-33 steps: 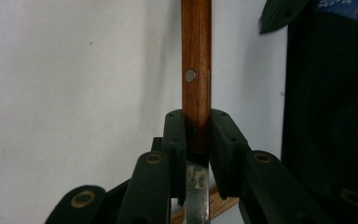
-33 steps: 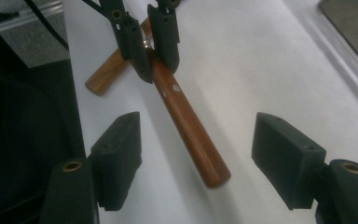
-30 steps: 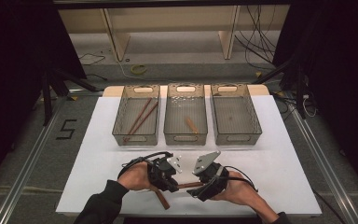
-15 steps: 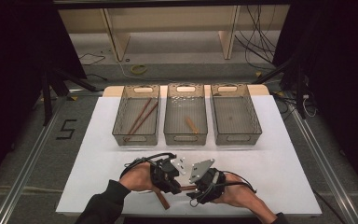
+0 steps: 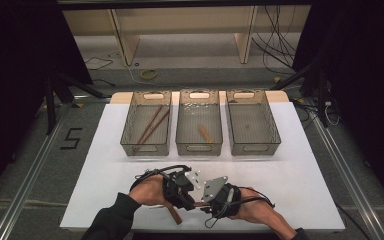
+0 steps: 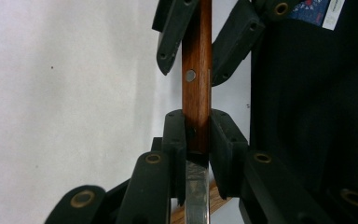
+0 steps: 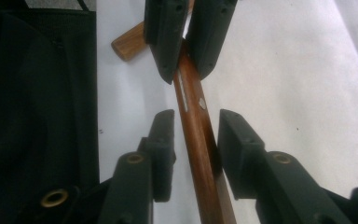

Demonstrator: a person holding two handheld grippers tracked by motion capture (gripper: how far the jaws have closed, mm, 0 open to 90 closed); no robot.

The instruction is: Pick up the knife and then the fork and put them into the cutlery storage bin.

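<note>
Three clear perforated plastic bins (image 5: 253,145), two long brown wooden sticks (image 5: 150,125), one short tan wooden piece (image 5: 205,133), one wooden-handled knife (image 6: 196,79), two black hand-held grippers (image 5: 186,186)

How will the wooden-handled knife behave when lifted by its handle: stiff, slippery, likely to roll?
Probably stiff: the wooden handle runs straight out of the left gripper clamped on it. Its glossy surface may slip a little. The flat sides and metal blade suggest it will not roll.

A lab-like recording booth: black curtains (image 5: 20,75) flank a white-covered counter (image 5: 300,170), metal floor rails (image 5: 27,175) run alongside, and loose cables (image 5: 275,45) trail behind.
</note>
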